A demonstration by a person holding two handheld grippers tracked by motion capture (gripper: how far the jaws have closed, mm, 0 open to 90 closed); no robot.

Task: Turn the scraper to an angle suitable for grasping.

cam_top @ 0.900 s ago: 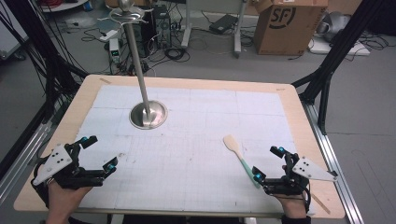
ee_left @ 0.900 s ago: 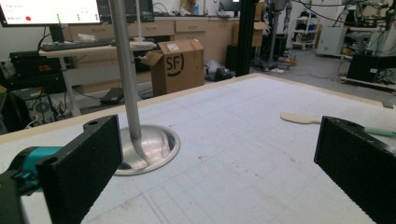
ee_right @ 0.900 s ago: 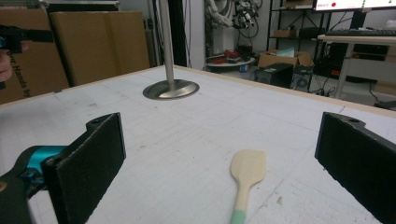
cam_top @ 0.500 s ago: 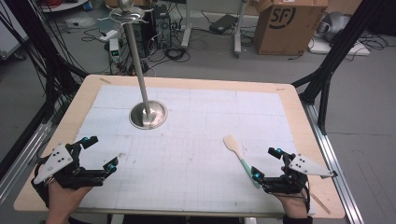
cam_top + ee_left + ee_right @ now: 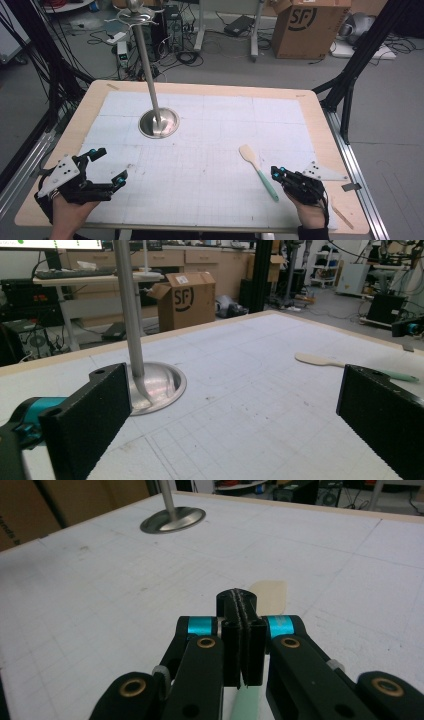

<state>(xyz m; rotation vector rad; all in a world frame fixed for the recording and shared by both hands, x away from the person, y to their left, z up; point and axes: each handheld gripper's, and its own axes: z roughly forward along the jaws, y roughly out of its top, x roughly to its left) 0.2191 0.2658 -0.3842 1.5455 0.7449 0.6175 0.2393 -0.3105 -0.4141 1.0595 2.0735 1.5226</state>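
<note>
1. Since the earlier frames, my right gripper (image 5: 278, 172) has shifted a little along the near right part of the table (image 5: 320, 125); in the earliest one two teal-tipped fingers stood visibly apart, and now the tips sit close together beside the spatula's handle.
2. Its jaws are pressed together: in the right gripper view (image 5: 241, 630) the two black pads meet with no gap. The mint handle runs under them and the pale blade shows just beyond the tips; I cannot tell whether the pads touch it.
3. The spatula (image 5: 258, 171) lies flat near the table's near right corner, with a pale wooden blade pointing toward the far edge and a slim mint-green handle slanting toward the near edge. It has not moved.
4. My left gripper (image 5: 107, 165) rests near the near left corner, unchanged, with jaws spread wide; in the left gripper view (image 5: 225, 415) only bare mat lies between the pads.
5. The metal stand (image 5: 158, 121), a round dished base with a tall pole, stays left of centre, toward the far edge, well apart from both grippers.
</note>
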